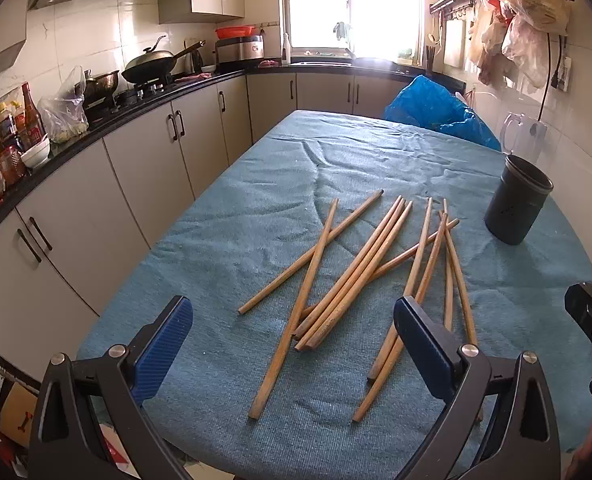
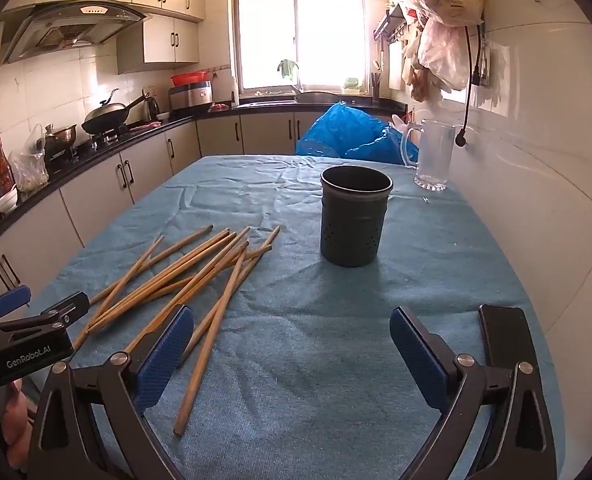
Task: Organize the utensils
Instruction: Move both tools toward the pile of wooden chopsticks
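Several wooden chopsticks (image 1: 352, 280) lie scattered and crossed on the blue table cloth (image 1: 256, 216); the right wrist view has the same chopsticks (image 2: 200, 276) at left. A dark perforated utensil holder (image 2: 354, 216) stands upright beyond them, and it is at the right as the holder (image 1: 518, 200) in the left wrist view. My left gripper (image 1: 292, 344) hovers open over the near ends of the chopsticks, nothing between its blue pads. My right gripper (image 2: 292, 352) is open over bare cloth, short of the holder, to the right of the chopsticks.
A clear glass mug (image 2: 432, 156) and a blue plastic bag (image 2: 348, 132) sit at the table's far end. A black phone (image 2: 504, 336) lies by my right finger. The kitchen counter (image 1: 108, 128) with pots and bottles runs along the left; a tiled wall is close on the right.
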`<state>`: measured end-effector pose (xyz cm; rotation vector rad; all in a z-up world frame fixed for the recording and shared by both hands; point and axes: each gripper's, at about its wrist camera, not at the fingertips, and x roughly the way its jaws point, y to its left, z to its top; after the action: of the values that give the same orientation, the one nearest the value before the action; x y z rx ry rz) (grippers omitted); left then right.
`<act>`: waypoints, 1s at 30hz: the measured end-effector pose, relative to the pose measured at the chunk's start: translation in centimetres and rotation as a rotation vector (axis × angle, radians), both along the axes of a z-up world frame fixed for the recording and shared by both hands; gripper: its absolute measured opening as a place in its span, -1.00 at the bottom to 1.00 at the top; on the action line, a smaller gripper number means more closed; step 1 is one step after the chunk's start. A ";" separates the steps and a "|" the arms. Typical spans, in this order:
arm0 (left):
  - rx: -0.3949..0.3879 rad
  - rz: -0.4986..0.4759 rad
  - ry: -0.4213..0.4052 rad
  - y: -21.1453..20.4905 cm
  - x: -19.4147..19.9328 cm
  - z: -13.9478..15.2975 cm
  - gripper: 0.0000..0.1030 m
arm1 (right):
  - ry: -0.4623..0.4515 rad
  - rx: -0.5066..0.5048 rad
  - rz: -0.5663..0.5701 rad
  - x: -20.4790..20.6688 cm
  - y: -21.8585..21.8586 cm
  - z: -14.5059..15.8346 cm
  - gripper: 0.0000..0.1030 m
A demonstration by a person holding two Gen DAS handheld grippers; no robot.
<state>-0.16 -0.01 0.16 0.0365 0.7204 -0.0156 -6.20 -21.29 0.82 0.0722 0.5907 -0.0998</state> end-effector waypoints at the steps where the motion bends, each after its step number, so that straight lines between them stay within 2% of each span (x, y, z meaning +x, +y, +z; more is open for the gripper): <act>1: 0.000 -0.001 -0.002 0.0 -0.1 0.0 0.94 | 0.001 0.000 -0.001 -0.4 0.0 0.5 0.95; 11: 0.005 -0.007 -0.025 0.0 -1.0 0.9 0.94 | -0.017 0.004 -0.010 -1.0 0.1 1.0 0.95; 16: 0.007 -0.010 -0.039 0.1 -1.5 1.3 0.94 | 0.030 0.012 -0.010 -1.1 0.3 1.3 0.95; 21: 0.007 -0.011 -0.055 0.1 -2.0 1.7 0.94 | -0.008 -0.005 -0.011 -1.7 0.5 1.6 0.95; 23: 0.005 -0.013 -0.038 0.3 -2.1 1.8 0.94 | -0.006 -0.010 -0.012 -1.8 0.6 1.6 0.95; 25: 0.002 -0.015 -0.028 0.3 -2.1 1.8 0.94 | -0.006 -0.053 -0.012 -1.9 0.8 1.5 0.95; 28: -0.009 -0.017 -0.050 0.5 -2.1 1.6 0.94 | 0.003 -0.042 -0.008 -1.8 0.8 1.5 0.95; 30: -0.023 -0.010 -0.053 1.0 -1.8 1.5 0.94 | 0.008 0.000 -0.002 -1.6 0.6 1.4 0.94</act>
<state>-2.00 0.94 1.63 0.0186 0.6667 -0.0322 -7.75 -20.71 2.19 0.0723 0.5990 -0.1022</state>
